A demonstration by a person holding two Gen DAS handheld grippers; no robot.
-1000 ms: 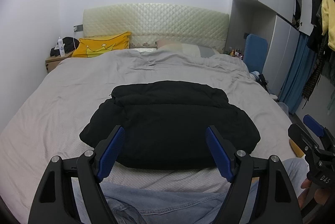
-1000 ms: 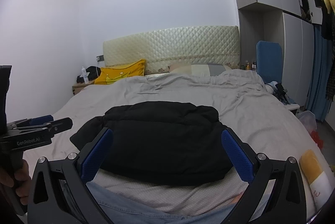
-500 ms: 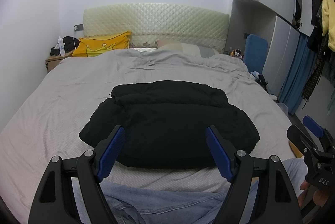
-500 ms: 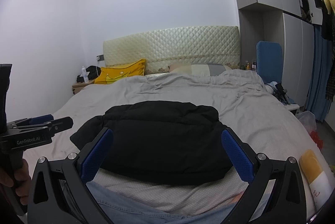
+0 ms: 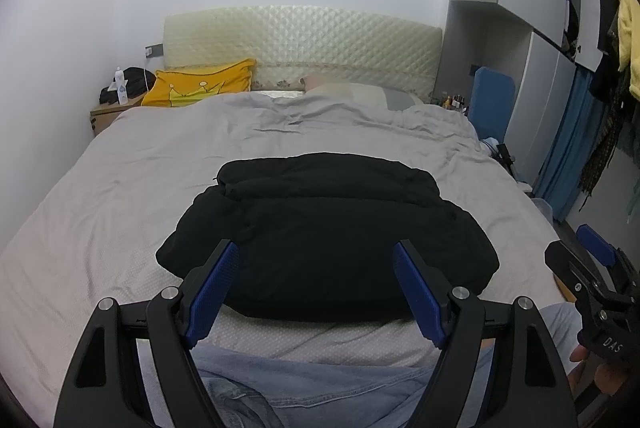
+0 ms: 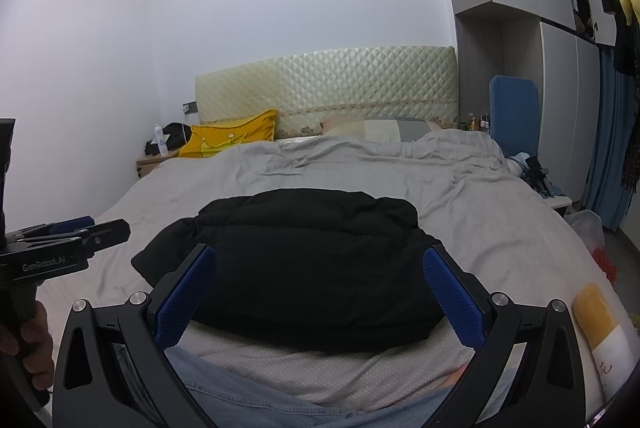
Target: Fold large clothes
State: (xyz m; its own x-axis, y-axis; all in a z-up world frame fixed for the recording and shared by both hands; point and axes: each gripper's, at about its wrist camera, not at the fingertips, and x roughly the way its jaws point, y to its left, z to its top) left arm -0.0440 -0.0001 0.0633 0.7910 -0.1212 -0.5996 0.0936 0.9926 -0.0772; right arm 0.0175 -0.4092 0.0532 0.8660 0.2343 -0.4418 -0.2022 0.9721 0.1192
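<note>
Bedroom, grey bed (image 5: 120, 195). I hold my left gripper (image 5: 316, 282) and right gripper (image 6: 320, 288) spread and empty, short of the folded black jacket (image 5: 328, 228) lying ahead. Risk: puffy layers could spring apart if nudged.

My left claw (image 5: 316, 282) hides the near hem of the black jacket (image 5: 328, 228). Denim jeans (image 5: 320, 392) run off the bottom edge. Small bottles (image 5: 454, 101) beside the headboard are too small for me to tell. Right claw (image 5: 592, 268) is cut by the frame edge; its far pad is hidden. The hanging clothes (image 5: 624, 27) are cropped.
</note>
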